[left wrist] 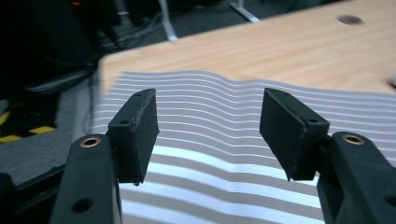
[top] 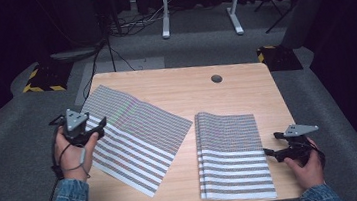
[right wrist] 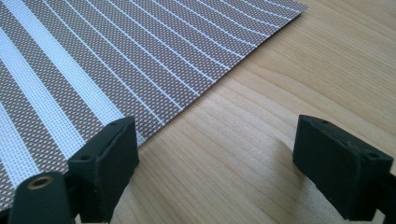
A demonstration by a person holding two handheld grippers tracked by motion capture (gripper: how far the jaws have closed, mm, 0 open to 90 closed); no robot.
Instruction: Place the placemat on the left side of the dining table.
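Observation:
Two striped woven placemats lie on the wooden table [top: 175, 86]. The left mat [top: 140, 134] is spread flat at a slant. The right mat [top: 232, 150] is folded over into a narrower stack. My left gripper [top: 99, 128] sits at the left mat's left edge, held in a hand. In the left gripper view it [left wrist: 210, 100] is open, with the mat [left wrist: 224, 140] lying below the gap and untouched. My right gripper [top: 269, 153] rests just right of the folded mat. It [right wrist: 217, 128] is open over bare wood [right wrist: 261, 116], its left jaw at the edge of the mat [right wrist: 93, 56].
A round cable hole [top: 216, 78] sits near the table's far edge. Grey carpet surrounds the table. Beyond it are a white desk frame [top: 197, 8], floor cables and yellow-black striped bases [top: 43, 79].

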